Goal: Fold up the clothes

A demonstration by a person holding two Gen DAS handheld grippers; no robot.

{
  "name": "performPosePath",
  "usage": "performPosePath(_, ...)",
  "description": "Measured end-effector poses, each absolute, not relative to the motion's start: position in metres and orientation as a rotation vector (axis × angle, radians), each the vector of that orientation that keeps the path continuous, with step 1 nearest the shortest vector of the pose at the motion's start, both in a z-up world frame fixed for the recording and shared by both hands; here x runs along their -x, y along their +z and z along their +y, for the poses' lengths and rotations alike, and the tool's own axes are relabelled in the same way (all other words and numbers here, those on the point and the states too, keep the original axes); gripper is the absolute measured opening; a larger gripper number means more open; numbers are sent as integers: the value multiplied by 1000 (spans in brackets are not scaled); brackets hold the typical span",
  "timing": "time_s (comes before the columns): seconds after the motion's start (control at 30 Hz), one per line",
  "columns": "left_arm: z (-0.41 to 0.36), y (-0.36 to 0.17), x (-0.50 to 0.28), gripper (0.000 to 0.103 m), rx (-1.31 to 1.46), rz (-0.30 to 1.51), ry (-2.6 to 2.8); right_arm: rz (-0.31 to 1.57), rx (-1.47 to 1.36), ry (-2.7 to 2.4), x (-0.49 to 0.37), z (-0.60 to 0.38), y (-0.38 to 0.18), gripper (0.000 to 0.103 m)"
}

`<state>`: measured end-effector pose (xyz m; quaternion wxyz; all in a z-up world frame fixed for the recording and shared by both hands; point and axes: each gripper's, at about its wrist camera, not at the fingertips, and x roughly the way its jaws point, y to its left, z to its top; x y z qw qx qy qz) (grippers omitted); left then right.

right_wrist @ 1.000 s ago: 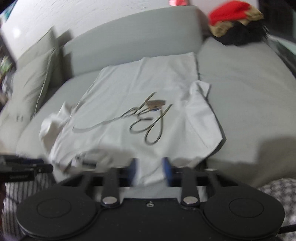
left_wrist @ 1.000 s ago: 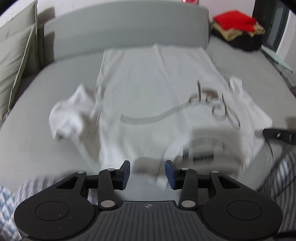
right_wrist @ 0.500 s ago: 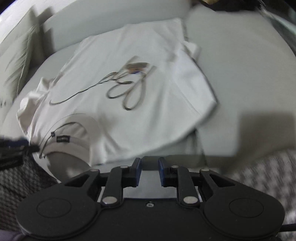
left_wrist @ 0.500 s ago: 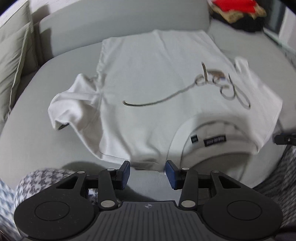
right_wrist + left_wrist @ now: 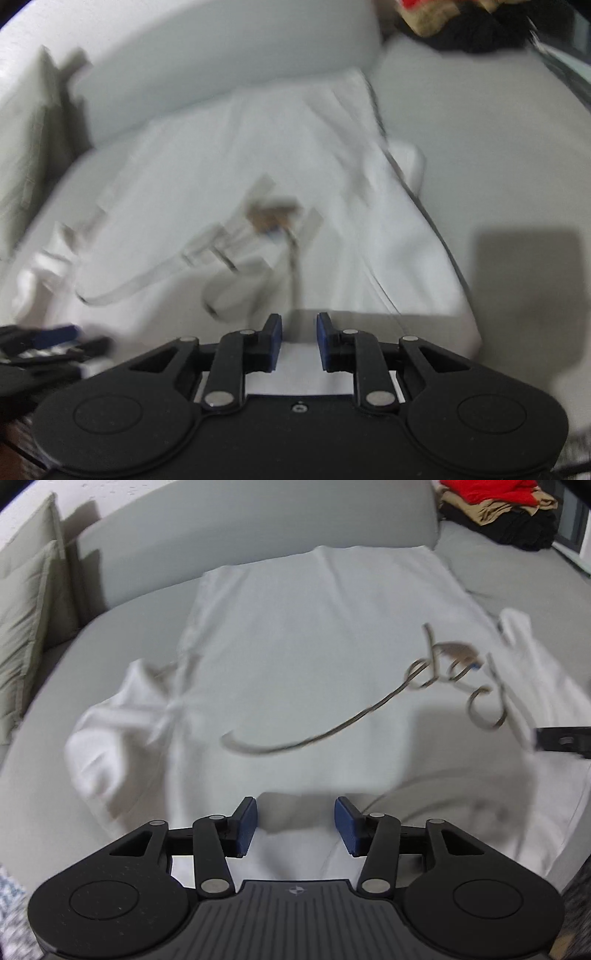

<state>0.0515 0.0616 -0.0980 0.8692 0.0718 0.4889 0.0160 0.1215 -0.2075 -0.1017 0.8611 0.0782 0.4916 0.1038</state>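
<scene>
A white T-shirt with a looping script print lies spread face up on a grey sofa seat, collar towards me. Its left sleeve is crumpled. My left gripper hovers over the near shoulder edge. Its jaws are opening, with cloth under the gap and the pads not pressing on it. In the blurred right wrist view the T-shirt fills the middle. My right gripper is low over the near right edge, its narrow jaws opening a little, gripping nothing.
The grey backrest runs behind the shirt, with pale cushions at the far left. A pile of red, tan and black clothes sits at the back right. Checked fabric shows at the bottom left corner.
Both grippers have sunk and come closer to the shirt's near edge, which now lies under the fingertips. The left jaws stand wider apart than before.
</scene>
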Motion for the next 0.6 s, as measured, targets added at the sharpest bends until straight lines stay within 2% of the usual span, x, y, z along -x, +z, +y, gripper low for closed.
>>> performPosePath(0.1, 83, -91, -35, 53, -105, 1067, 45, 1085, -199, 167, -98, -238, -103, 25)
performPosePath(0.2, 91, -79, -26, 49, -71, 1089, 45, 1144, -300, 137, -84, -263, -97, 30)
performPosePath(0.27, 85, -66, -23, 50, -78, 1060, 38, 1095, -350, 153, -78, -273, -82, 32)
performPosePath(0.33, 70, -50, -25, 53, -94, 1023, 25, 1036, -408, 168, -76, -283, -66, 41)
performPosePath(0.4, 55, -35, -30, 61, -100, 988, -10, 974, -477, 188, -80, -290, -51, 60)
performPosePath(0.47, 40, -27, -36, 64, -98, 965, -59, 933, -518, 197, -86, -294, -42, 68)
performPosePath(0.6, 13, -33, -44, 64, -122, 951, -119, 917, -595, 189, -96, -305, -42, 70)
